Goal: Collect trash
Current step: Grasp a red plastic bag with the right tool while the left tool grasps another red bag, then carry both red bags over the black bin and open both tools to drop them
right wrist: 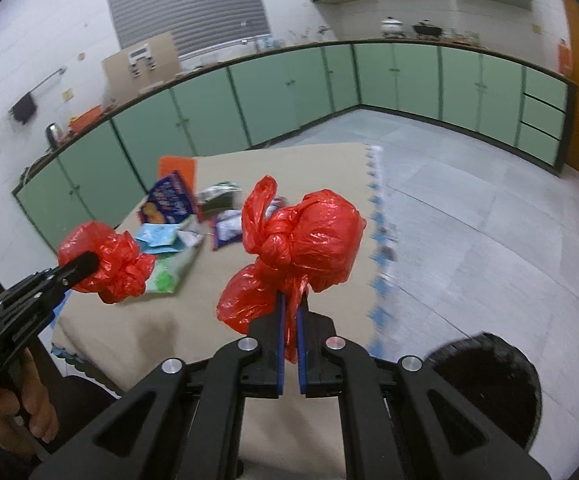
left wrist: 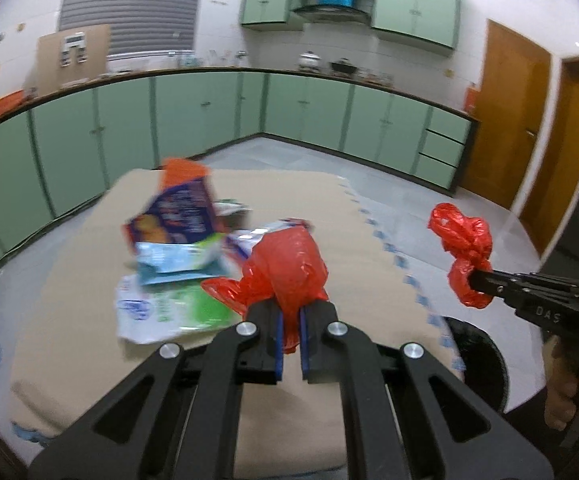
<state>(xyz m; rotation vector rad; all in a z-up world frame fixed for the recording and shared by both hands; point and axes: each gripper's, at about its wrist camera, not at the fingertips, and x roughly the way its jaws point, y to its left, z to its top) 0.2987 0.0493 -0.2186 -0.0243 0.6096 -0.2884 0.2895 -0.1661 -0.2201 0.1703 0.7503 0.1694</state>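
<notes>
My left gripper (left wrist: 290, 312) is shut on a piece of red plastic bag (left wrist: 285, 268), held above the table. My right gripper (right wrist: 292, 312) is shut on a second, knotted red plastic bag (right wrist: 309, 240). In the left wrist view the right gripper (left wrist: 479, 278) shows at the right with its red bag (left wrist: 463, 248). In the right wrist view the left gripper (right wrist: 85, 266) shows at the left with its red plastic (right wrist: 117, 264). Several snack wrappers and packets (left wrist: 177, 236) lie in a pile on the beige tablecloth (left wrist: 369, 248), also in the right wrist view (right wrist: 169, 216).
A black round bin (right wrist: 489, 384) stands on the floor at the table's right front; it shows in the left wrist view too (left wrist: 481, 360). Green kitchen cabinets (left wrist: 209, 112) line the far walls. An orange door (left wrist: 505, 120) is at the right.
</notes>
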